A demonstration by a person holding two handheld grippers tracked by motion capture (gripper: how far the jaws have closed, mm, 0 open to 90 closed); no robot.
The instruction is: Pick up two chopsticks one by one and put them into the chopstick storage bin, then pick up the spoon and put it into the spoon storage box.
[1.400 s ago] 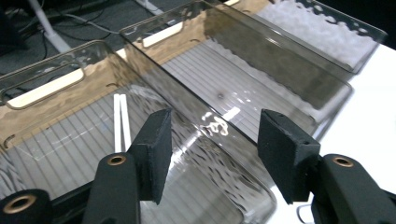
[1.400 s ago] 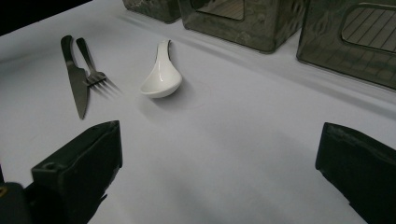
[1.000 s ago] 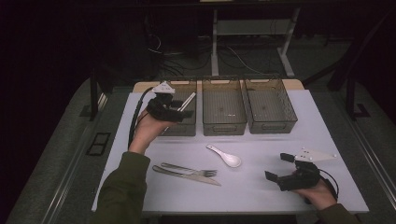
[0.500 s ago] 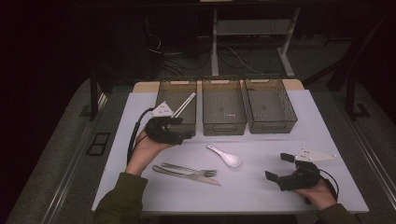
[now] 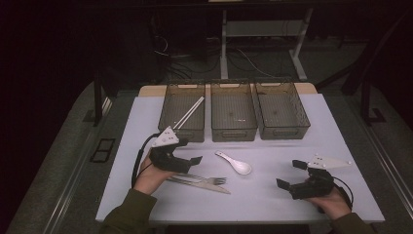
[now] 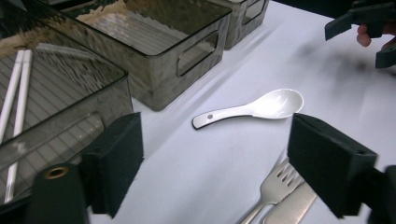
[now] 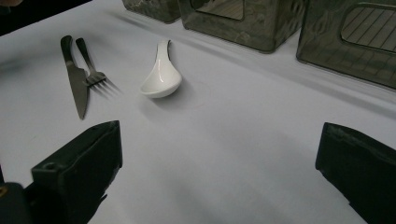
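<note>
The white spoon (image 5: 235, 165) lies bare on the table (image 5: 272, 195) at the frame's centre, just right of the fork (image 5: 204, 179) and knife (image 5: 204, 185). The left gripper (image 5: 187, 163) hovers lower left of centre over the fork and knife handles, forearm rising from the bottom edge, jaws wide and empty. A second ago it hung at the leftmost bin (image 5: 170, 105), where white chopsticks (image 5: 189, 112) lie. The right gripper (image 5: 291, 174), lower right, is unmoved, wide open and empty.
</note>
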